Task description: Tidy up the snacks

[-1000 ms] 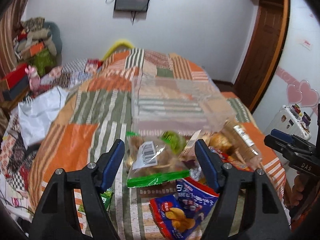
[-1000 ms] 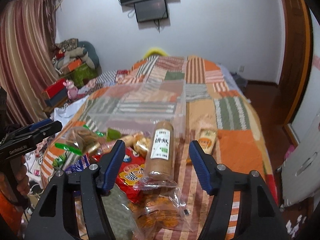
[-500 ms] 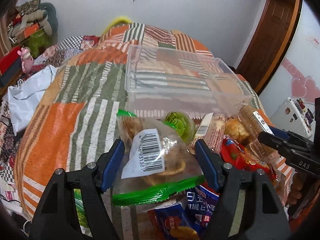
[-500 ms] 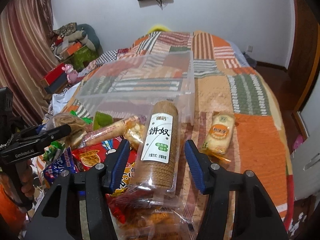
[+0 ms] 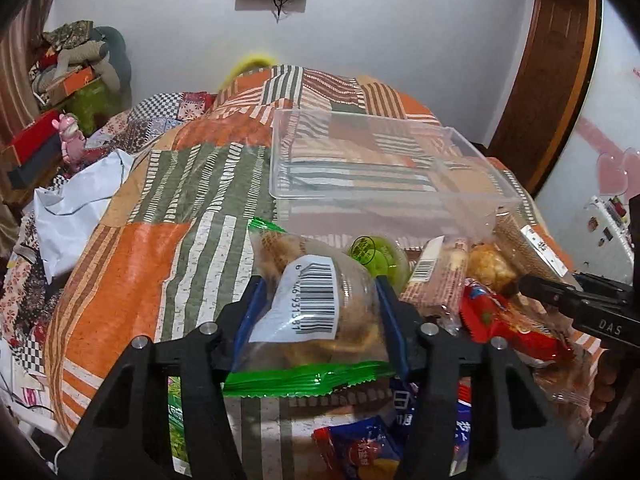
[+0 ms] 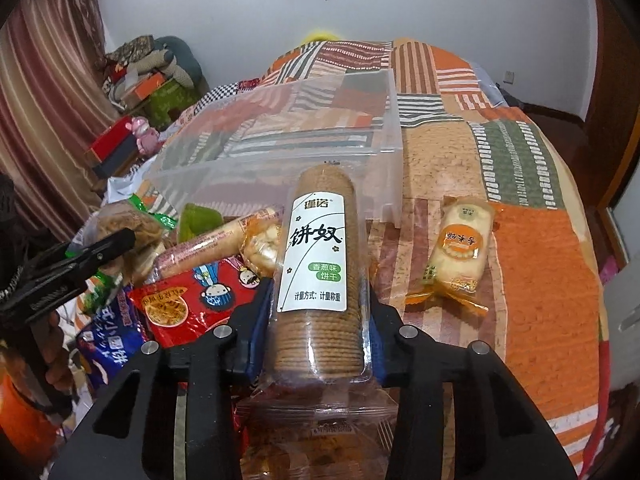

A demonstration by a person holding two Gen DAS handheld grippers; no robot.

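Note:
A heap of snack packs lies on a patchwork bed in front of an empty clear plastic bin (image 5: pixel 384 160), which also shows in the right wrist view (image 6: pixel 304 132). My left gripper (image 5: pixel 318 304) is shut on a clear green-edged cookie bag (image 5: pixel 316 308) with a barcode label. My right gripper (image 6: pixel 318 300) is shut on a tall sleeve of round biscuits (image 6: pixel 318 264) with a white label. Each gripper shows at the edge of the other's view: the right one in the left wrist view (image 5: pixel 532 284) and the left one in the right wrist view (image 6: pixel 128 240).
Around the grippers lie a red chip bag (image 6: pixel 192 300), a blue bag (image 5: pixel 360 448), a long pink biscuit roll (image 6: pixel 216 248), a green jelly cup (image 5: pixel 376 256) and a yellow rice-cracker pack (image 6: pixel 460 256) to the right. Clutter and boxes (image 5: pixel 36 144) stand left of the bed.
Both grippers have moved forward and closed, the left on the cookie bag and the right on the biscuit sleeve. The bin looks nearer.

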